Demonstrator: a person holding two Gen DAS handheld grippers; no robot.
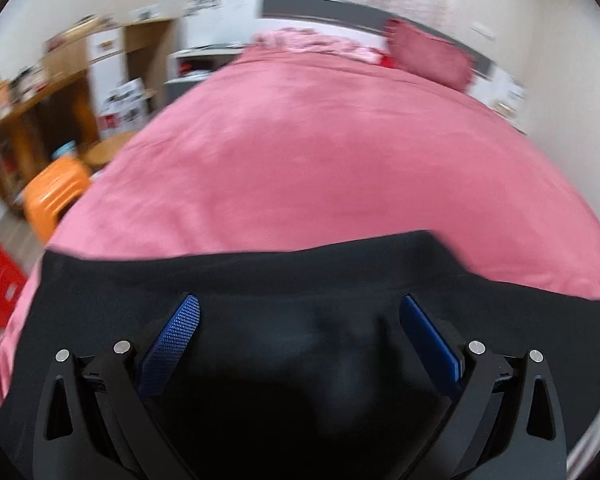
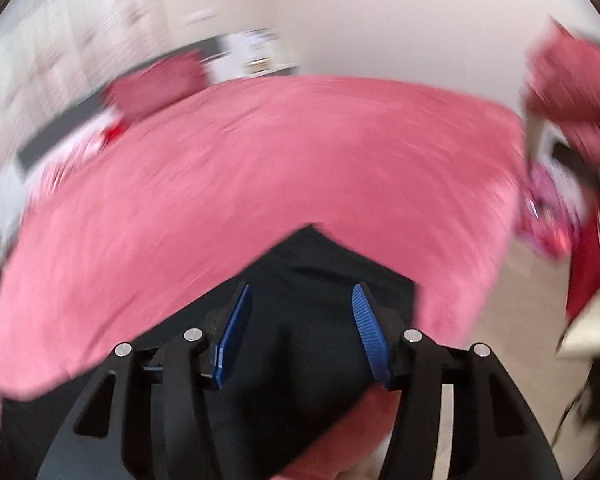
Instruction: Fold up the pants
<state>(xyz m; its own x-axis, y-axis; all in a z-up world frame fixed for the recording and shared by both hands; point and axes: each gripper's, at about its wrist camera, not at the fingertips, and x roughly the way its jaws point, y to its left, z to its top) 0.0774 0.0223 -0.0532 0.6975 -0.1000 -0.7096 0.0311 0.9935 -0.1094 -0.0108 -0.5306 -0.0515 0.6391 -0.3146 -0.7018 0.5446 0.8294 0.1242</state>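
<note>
Broadly, the pink bed [image 1: 300,152] fills both views, its cover running away from me to a dark headboard [image 1: 340,8] and a pink pillow [image 1: 428,56] at the far edge; the black pants [image 1: 260,280] lie flat along the near edge of the bed, one straight folded edge crossing the left view, one corner of the cloth [image 2: 312,236] pointing away from me in the right view, close to the bed's near right corner; off the bed's left edge stand an orange stool [image 1: 56,196] and a wooden desk [image 1: 32,108], both blurred. Both my grippers tilt steeply downward over the pants; my left gripper [image 1: 300,320] has its blue fingers [image 1: 176,336] spread wide, nothing between them, the black cloth beneath; my right gripper [image 2: 300,312] also stands spread, less widely, its fingers [image 2: 368,328] clear of the cloth. Whether either fingertip grazes the fabric I cannot tell through the blur.
</note>
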